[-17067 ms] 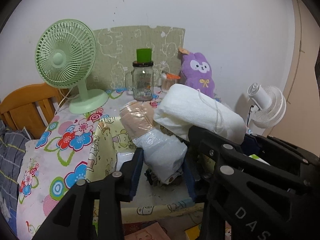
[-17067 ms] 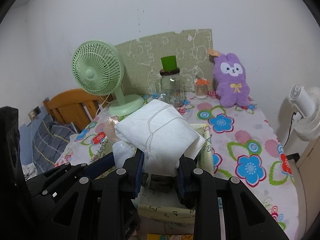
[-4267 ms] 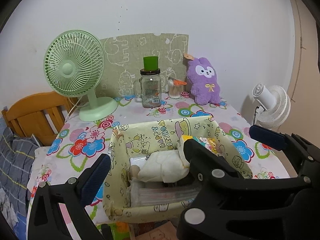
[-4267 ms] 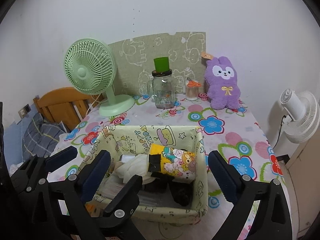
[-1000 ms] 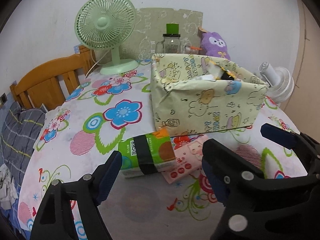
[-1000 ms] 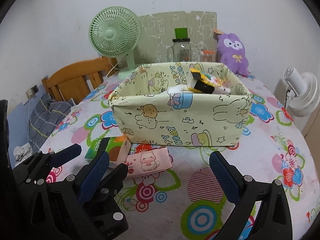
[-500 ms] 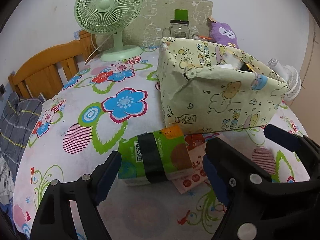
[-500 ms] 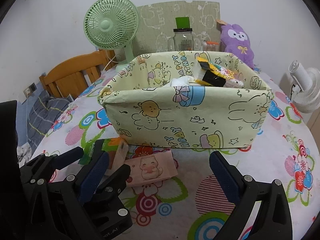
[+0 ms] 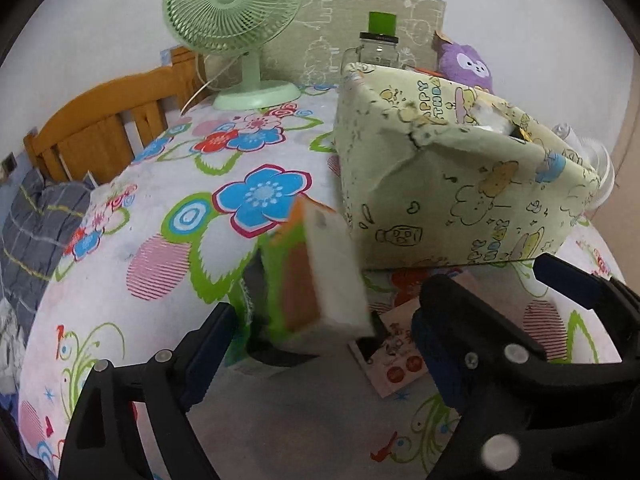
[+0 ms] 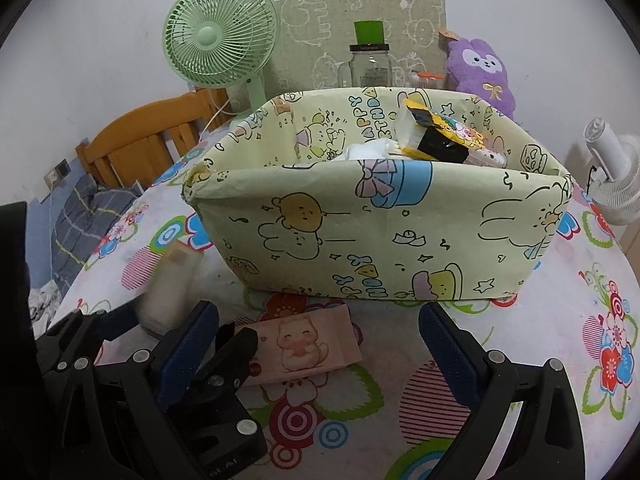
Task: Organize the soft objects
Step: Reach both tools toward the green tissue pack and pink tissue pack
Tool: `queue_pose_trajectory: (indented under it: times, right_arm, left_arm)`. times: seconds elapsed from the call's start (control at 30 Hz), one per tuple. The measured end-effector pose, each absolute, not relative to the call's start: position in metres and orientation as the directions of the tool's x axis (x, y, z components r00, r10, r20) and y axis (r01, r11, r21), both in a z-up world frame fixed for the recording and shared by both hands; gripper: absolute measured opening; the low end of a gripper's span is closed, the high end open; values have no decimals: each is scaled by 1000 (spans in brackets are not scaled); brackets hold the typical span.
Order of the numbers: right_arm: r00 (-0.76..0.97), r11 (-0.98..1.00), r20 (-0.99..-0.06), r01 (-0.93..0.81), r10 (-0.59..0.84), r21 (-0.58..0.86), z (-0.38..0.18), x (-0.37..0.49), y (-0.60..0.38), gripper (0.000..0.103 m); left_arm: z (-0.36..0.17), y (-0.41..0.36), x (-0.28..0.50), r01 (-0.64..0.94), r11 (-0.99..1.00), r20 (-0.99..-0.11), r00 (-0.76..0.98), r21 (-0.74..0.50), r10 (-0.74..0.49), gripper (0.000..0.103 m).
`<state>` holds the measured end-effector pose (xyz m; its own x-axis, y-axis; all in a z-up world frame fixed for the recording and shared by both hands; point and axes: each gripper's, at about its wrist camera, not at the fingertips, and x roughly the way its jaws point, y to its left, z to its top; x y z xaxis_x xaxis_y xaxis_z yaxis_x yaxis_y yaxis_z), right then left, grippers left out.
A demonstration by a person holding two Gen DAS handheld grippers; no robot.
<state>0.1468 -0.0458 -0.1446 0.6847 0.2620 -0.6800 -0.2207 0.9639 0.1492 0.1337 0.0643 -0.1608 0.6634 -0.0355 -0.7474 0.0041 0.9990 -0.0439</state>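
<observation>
Green tissue pack (image 9: pixel 308 276): tipped up on edge, motion-blurred, at 9 o'clock of the pink tissue pack (image 10: pixel 304 344), which lies flat. Both sit on the desk at 6 o'clock of the yellow cartoon-print box (image 10: pixel 360 236), which holds a yellow pack and white soft items.

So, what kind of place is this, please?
Probably a bedroom at home: a wooden bed frame with checked bedding stands beside the flowered table, and a purple plush toy sits at the wall.
</observation>
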Motion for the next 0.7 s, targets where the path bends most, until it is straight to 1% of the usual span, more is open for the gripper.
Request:
queue_pose_trajectory:
  times: [0.17,0.23,0.27,0.3,0.5,0.7]
  right_arm:
    - [683,962,-681,-234,266,141,-144,148,-41,101]
    - [681,962,-682,-234,268,143,-144,149,-40,101]
    - [681,962,-682,-232,267,145,-144,149,-40,101]
    - [681,962,-682,-231,268,147,-144,150,-40,101]
    - [674,962,-689,-230,268,149,-146,150,-38,101]
    - [669,961,-694,-241,266,136,-147,149,-33,101]
  left_arm:
    - [-162,68,133,0,999,-747,664,-50,-37,89]
    - [-162,71,133,-6,998,-744,667,-57,-38,78]
    - [-162,72,133,-10,998,-743,668,-58,-36,78]
    - [-161,73,132,-8,998,-742,670,-59,-38,74]
    - [-162,73,131,5,998,-739,672,-57,-46,73]
    - [-161,75,127,2,999,-739,673,-33,-25,72]
